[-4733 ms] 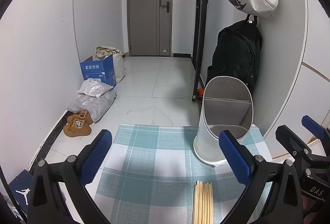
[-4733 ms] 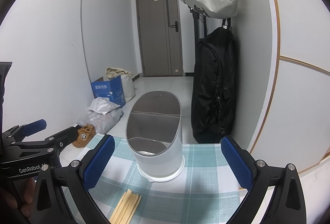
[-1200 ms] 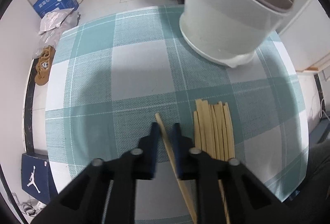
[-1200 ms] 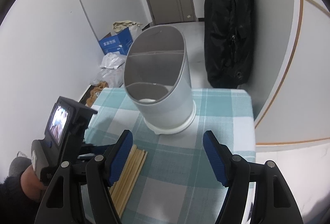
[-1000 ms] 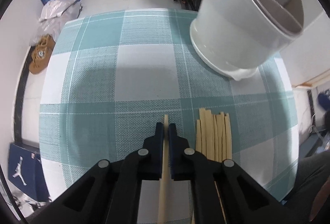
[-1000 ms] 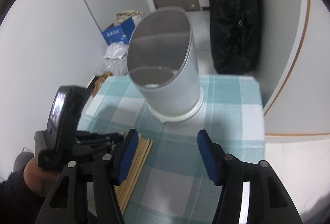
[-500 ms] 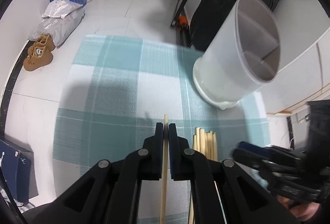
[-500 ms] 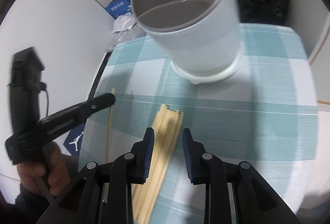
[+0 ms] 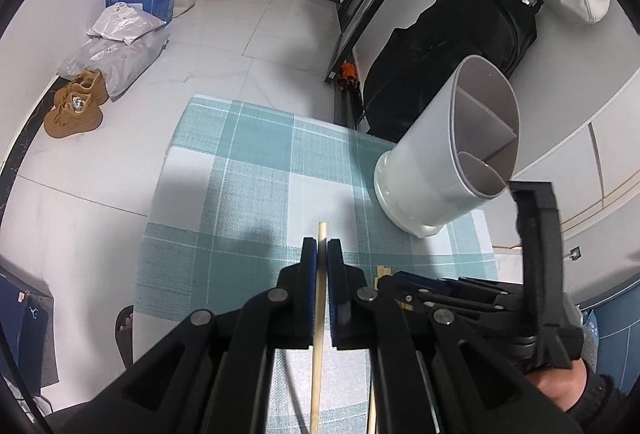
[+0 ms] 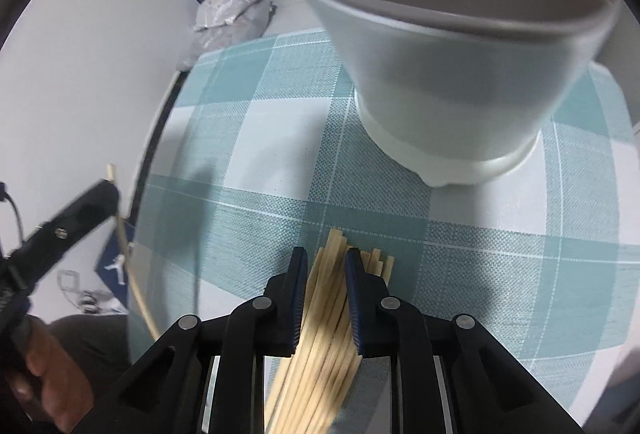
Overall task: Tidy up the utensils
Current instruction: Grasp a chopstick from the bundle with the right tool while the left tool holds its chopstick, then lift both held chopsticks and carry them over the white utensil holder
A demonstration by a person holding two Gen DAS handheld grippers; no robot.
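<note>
Lifted clear of the checked cloth (image 9: 256, 170) since a second ago, a single chopstick (image 9: 319, 322) rides in the left gripper (image 9: 322, 254), pinched between narrow blue fingers (image 9: 309, 262). Its long axis runs straight along them, tip poking just beyond, so it can likely be steered end-first into the holder. Off to the right of those fingers stands the white divided utensil holder (image 9: 432, 170), well apart, its slanted mouth facing away to the right.

Over the remaining chopsticks (image 10: 320, 334), the right gripper (image 10: 326, 262), which was wide a second ago, has come down and narrowed. Its fingers (image 10: 298, 274) straddle the upper sticks without visibly clamping; whether they grip cannot be told. The bundle lies flat on the cloth, running lengthwise between the fingers, ends fanned toward the holder just ahead, apparently awaiting the next pick.
</note>
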